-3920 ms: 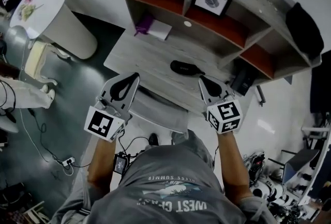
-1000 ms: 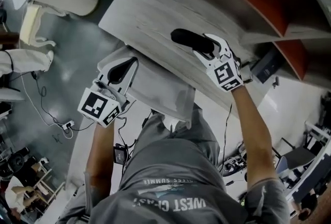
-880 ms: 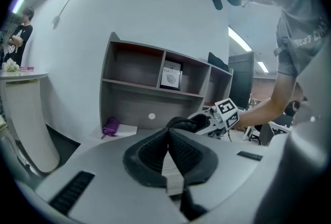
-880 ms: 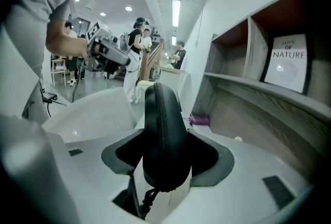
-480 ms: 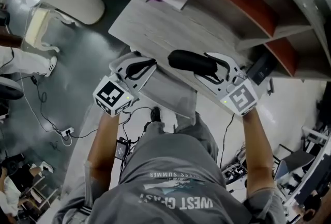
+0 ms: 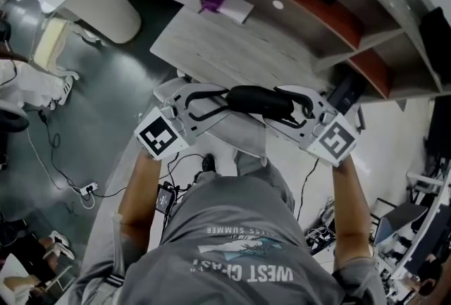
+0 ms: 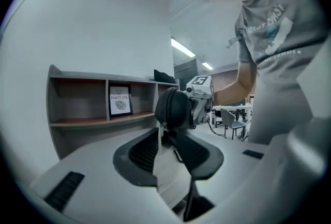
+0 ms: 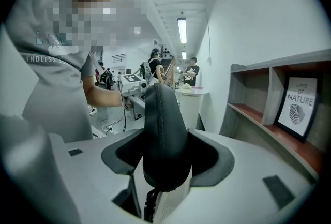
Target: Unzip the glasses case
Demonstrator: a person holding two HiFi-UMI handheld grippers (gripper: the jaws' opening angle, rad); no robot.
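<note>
Glasses case (image 6: 257, 101) is off the worktop (image 6: 232, 50), in the air just in front of its near edge, lying roughly level between both grippers.

Right gripper (image 6: 285, 108) has one end. Its jaws are clamped wide across the case body, with the zipper seam in plain view between them. I read that as the anchor, so the case can't spin or slide when the zip gets pulled.

Left gripper (image 6: 217, 105) faces it from the other end, jaws spread, with the case's rounded end right at the tips. The zipper pull (image 7: 164, 129) hangs off that end, in the mouth of the jaws. I see no pad pressing on it.

Holding the case in the air makes sense to me: the pull dangles free instead of lying flat on the worktop, so it's easier to pinch.

Zip looks fully closed, so the unzip itself isn't started. Next I'd close the left on the pull and run it along the seam. The risk is the small pull slipping out of the pads.
</note>
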